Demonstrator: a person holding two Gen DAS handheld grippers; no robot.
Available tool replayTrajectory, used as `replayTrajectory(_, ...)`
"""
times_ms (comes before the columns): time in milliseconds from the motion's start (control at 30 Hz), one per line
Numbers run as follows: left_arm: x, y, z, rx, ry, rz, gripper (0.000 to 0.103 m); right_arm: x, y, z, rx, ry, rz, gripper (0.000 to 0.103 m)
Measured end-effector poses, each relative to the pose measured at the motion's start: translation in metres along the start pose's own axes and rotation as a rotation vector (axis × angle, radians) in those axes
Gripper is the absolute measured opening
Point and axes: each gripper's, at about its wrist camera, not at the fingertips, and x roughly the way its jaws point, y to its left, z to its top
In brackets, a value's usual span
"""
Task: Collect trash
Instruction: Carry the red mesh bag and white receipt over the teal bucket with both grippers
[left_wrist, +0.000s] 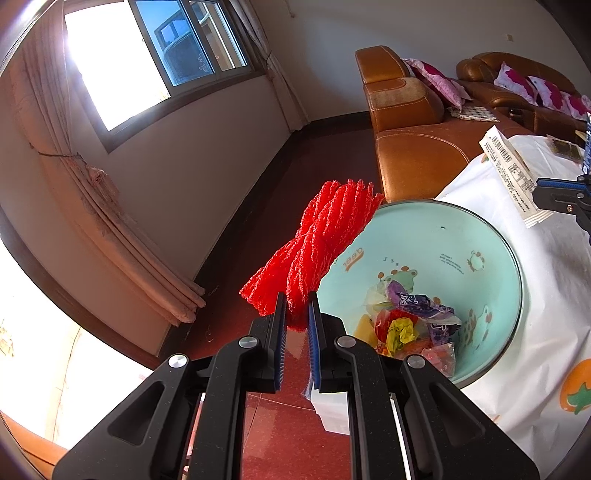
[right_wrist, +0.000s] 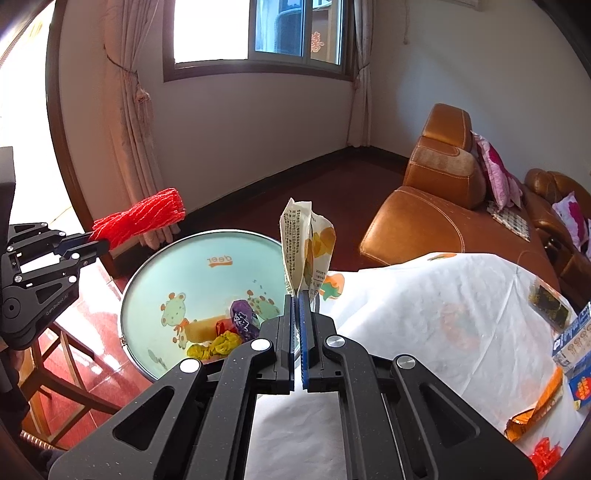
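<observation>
Stood wide open at the mouth, the bin (right_wrist: 207, 273), with crumpled wrappers (right_wrist: 229, 332) only at the bottom and free room above them. Hung over its far rim, the red mesh (left_wrist: 325, 243) clamped in the left tongs (left_wrist: 297, 299). Rose at its table-side rim, the printed packet (right_wrist: 303, 247) pinched in the right tongs (right_wrist: 297, 295). Crowded the right end of the table (right_wrist: 424, 314): boxes (right_wrist: 572, 343) and an orange wrapper (right_wrist: 543, 406).

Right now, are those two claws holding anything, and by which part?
Yes, both. The left gripper pinches a red mesh net by its lower end; the right gripper pinches a crumpled snack wrapper by its bottom edge, near the bin.
</observation>
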Motion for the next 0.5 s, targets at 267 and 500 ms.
replayTrajectory(267,0.0009,-0.0001,-0.0004,0.001,-0.002,0.005,0.01,0.0016,0.004,0.0009,-0.006,0.002,0.003,0.003)
replayTrajectory(500,-0.0005,-0.0013,-0.0001,0.001,-0.005,-0.001,0.01,0.0015,0.0049,0.001,-0.009,0.003,0.005,0.003)
